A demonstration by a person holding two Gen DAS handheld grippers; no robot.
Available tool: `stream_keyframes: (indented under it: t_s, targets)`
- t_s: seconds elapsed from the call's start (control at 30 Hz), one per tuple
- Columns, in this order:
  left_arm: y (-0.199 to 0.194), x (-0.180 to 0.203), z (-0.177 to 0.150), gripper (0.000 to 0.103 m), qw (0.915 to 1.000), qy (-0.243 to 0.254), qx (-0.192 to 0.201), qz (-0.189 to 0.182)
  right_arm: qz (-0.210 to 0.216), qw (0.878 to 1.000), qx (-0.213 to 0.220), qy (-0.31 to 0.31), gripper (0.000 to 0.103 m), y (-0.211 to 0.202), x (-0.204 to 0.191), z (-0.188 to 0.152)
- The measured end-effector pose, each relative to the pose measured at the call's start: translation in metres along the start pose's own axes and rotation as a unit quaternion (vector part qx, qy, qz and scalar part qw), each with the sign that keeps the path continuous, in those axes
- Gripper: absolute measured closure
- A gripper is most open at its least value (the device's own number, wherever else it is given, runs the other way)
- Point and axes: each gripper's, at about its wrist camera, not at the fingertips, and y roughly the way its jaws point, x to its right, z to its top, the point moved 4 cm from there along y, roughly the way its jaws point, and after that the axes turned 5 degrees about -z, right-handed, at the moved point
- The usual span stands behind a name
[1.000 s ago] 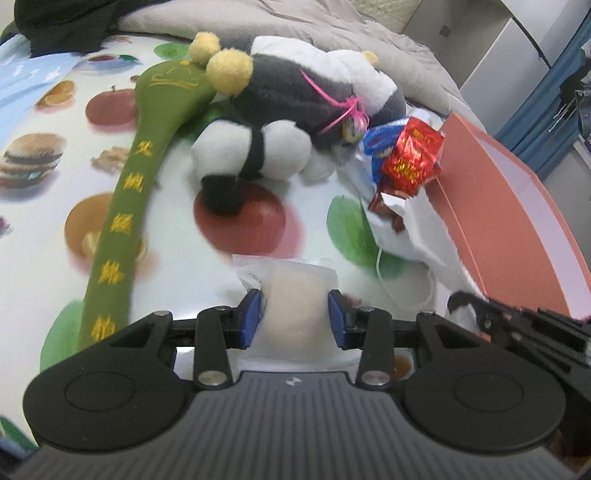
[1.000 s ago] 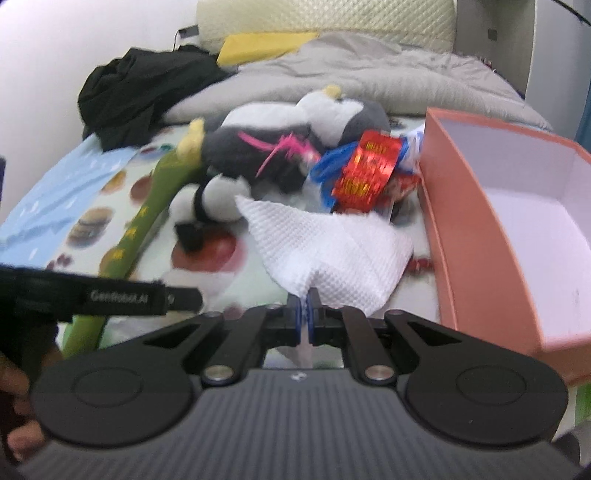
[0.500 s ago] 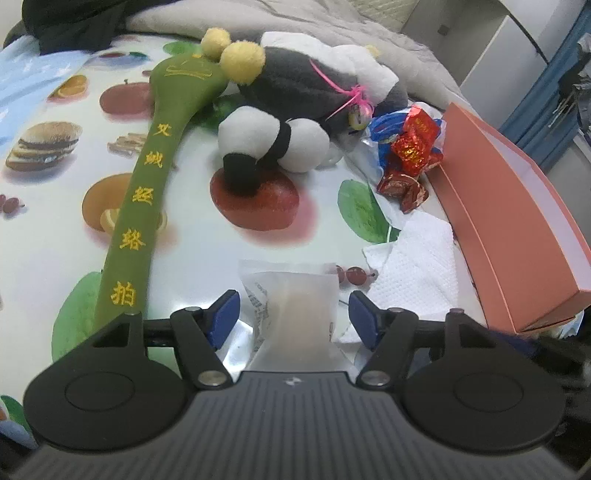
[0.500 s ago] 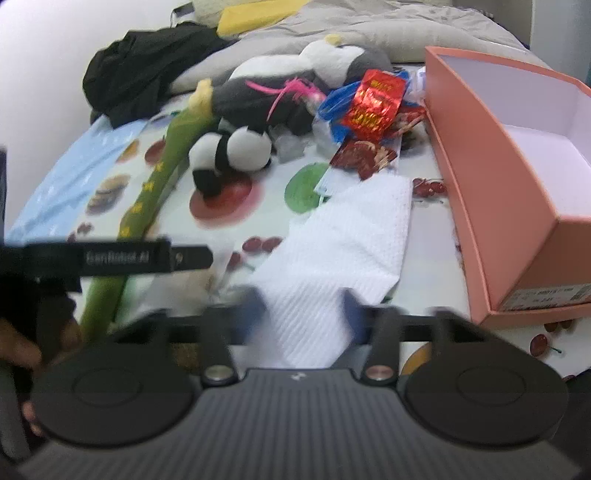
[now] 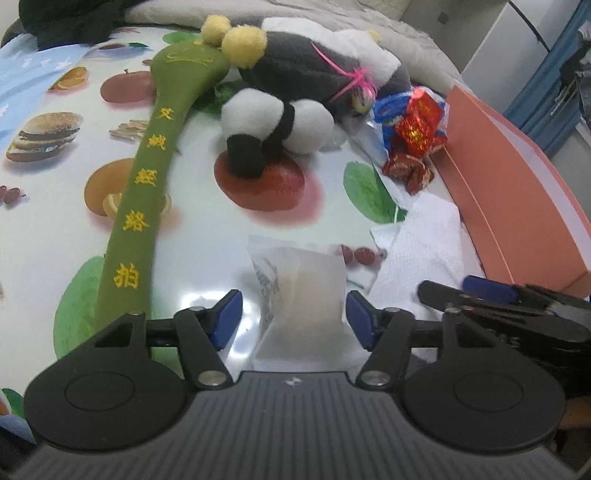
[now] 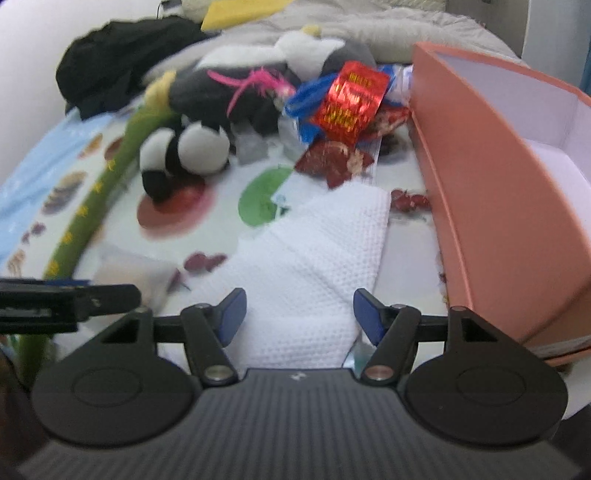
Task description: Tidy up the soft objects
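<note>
left tool [image 5: 293, 314]: jaws spread wide, low, level | right tool [image 6: 298, 314]: jaws spread wide, alongside

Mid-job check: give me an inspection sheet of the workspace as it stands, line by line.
Surface: food-print cloth, glossy.
Job's things: clear pouch between open left gripper jaws; white towel under open right gripper; plush and green patter beyond.
Clutter: red wrappers.
Grippers: both open, holding nothing.
Cables: nothing seen.
Surroundings: pink box right, looks empty; grey bedding behind.
</note>
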Motion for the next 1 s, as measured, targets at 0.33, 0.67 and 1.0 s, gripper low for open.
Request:
stream_keyframes:
  t_s: [0.33, 0.67, 1.0]
  targets:
    - [0.003, 0.008, -0.001, 0.063, 1.0, 0.004, 0.004, 0.004, 0.018, 0.998, -0.003, -0.053, 0.084, -0.001, -0.017, -0.007]
    - [-0.021, 0.015, 0.004, 0.067, 0.9995, -0.003, 0.03, 0.005, 0.029, 0.999, 0.027, -0.012, 0.094, -0.035, -0.007, 0.006]
    - [-0.064, 0.036, 0.015, 0.067, 0.9981, 0.001, 0.061, -0.006, 0.033, 0.997, 0.067, -0.001, 0.094, -0.084, -0.003, 0.022]
